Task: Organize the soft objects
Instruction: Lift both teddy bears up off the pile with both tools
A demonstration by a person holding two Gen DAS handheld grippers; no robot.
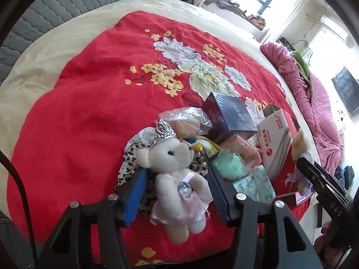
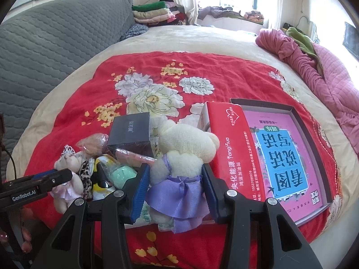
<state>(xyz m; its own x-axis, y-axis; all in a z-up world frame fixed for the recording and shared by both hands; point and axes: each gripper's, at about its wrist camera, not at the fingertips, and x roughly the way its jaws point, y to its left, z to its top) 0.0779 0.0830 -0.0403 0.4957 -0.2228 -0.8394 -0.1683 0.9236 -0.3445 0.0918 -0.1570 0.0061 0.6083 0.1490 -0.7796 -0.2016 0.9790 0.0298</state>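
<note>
A cream bear in a pink dress with a silver crown (image 1: 177,177) lies on the red floral blanket (image 1: 89,116). My left gripper (image 1: 176,188) is open, its fingers on either side of the bear's body; it also shows in the right wrist view (image 2: 65,174). My right gripper (image 2: 174,179) is shut on a cream bear in a purple dress (image 2: 181,168), held upright; this bear shows at the right in the left wrist view (image 1: 300,143). Between them lie a leopard-print cloth (image 1: 132,157), a green soft item in plastic (image 1: 226,165) and a bagged pink item (image 1: 186,123).
A dark box (image 2: 130,134), a red and white carton (image 2: 231,148) and an open box with a pink book (image 2: 285,157) stand on the blanket. A pink quilt (image 2: 325,71) lies at the right. A grey headboard (image 2: 56,44) and folded clothes (image 2: 152,13) are behind.
</note>
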